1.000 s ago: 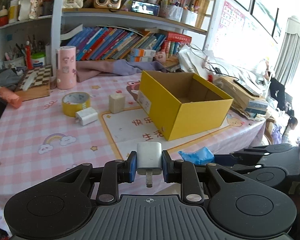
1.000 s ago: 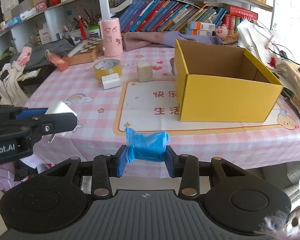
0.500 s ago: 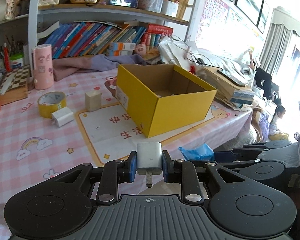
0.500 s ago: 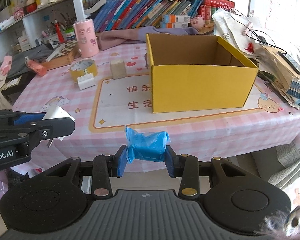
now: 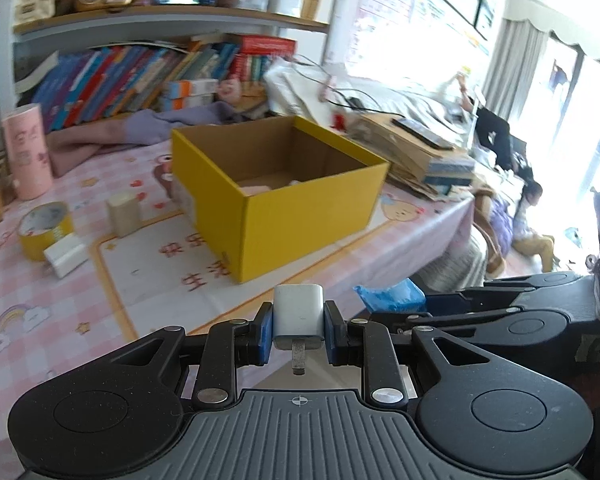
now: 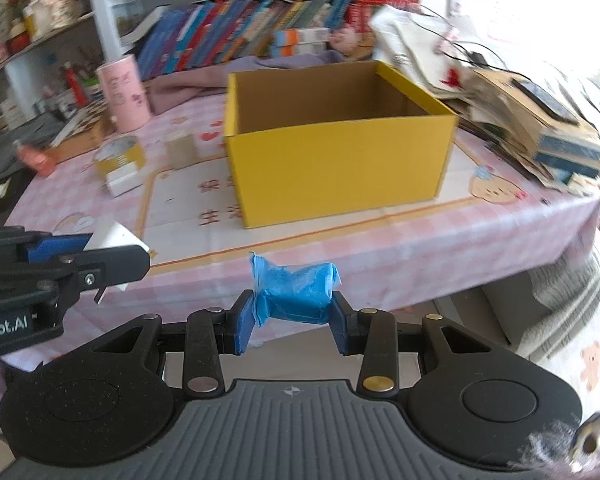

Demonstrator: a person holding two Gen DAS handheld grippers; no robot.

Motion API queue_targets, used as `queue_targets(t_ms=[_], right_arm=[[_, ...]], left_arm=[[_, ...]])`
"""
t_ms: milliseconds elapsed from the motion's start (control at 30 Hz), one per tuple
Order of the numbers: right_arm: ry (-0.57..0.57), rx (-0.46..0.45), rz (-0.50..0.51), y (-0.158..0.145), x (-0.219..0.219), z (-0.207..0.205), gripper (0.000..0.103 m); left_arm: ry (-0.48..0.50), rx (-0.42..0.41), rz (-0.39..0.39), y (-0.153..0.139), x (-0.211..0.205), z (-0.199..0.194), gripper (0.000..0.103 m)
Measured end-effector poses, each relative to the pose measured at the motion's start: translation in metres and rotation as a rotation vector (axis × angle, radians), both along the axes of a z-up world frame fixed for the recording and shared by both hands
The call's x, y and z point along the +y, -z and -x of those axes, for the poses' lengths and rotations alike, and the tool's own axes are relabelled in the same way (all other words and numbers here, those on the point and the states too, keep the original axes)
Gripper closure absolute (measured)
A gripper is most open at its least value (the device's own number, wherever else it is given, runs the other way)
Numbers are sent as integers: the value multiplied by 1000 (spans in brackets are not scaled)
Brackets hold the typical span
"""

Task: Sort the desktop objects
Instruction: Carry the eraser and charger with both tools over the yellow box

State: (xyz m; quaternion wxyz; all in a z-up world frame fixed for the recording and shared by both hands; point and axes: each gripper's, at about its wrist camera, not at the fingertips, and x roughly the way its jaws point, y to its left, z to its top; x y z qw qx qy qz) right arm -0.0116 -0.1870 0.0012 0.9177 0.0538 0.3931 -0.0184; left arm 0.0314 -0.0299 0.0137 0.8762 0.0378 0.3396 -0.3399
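A small white plastic plug-in charger block [image 5: 299, 311], with a metal prong pointing back toward the camera, is clamped between the blue pads of the left gripper [image 5: 298, 330], whose jaws are drawn in narrow against its sides. It is held in the air just off the near edge of the table. Just beside it to the right, a crumpled bright blue plastic wad [image 6: 295, 294] is pinched between the blue pads of the right gripper [image 6: 294, 328], also held above the floor in front of the table edge. From the right wrist view, the left gripper and its white block show at the left side.

Beyond both grippers stands an open yellow cardboard box [image 6: 340, 160] with a brown inside, resting on a table covered by a pink checked cloth [image 6: 420, 248] with a white printed mat [image 5: 148, 272] under the box's near corner. Something pale lies on the box floor, too blurred to identify.

Left of the box on the cloth sit a beige cube-shaped block [image 5: 123, 214], a roll of yellow tape [image 5: 46, 229], and a second white charger block [image 5: 66, 258] touching the roll. Farther back stands a pink cylindrical canister [image 5: 27, 151]. A lilac cloth [image 5: 140, 132] lies bunched behind the box, and shelves of upright books [image 5: 140, 80] line the wall. A stack of cardboard and papers [image 6: 540, 128] sits right of the box.
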Motion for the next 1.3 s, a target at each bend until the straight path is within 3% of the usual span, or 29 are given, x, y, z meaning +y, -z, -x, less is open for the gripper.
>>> queue_targets(t_ms=[400,667,1000,1300], right_arm=[[74,23,-17,3,-35,1,67],[98,-3,-11,2,-54,-7,67],[44,-119,35,-19,-73,-42,67],[-56,-221,55,-46,-94,-100,67]], left_arm=[[83,14,-17,3,-38,-10,79],[99,-20,-4,-5,-57,-20,79],[60,-130,44,-37,-80,-47,79],[-43,-207,52,-54,-98,-88,79]])
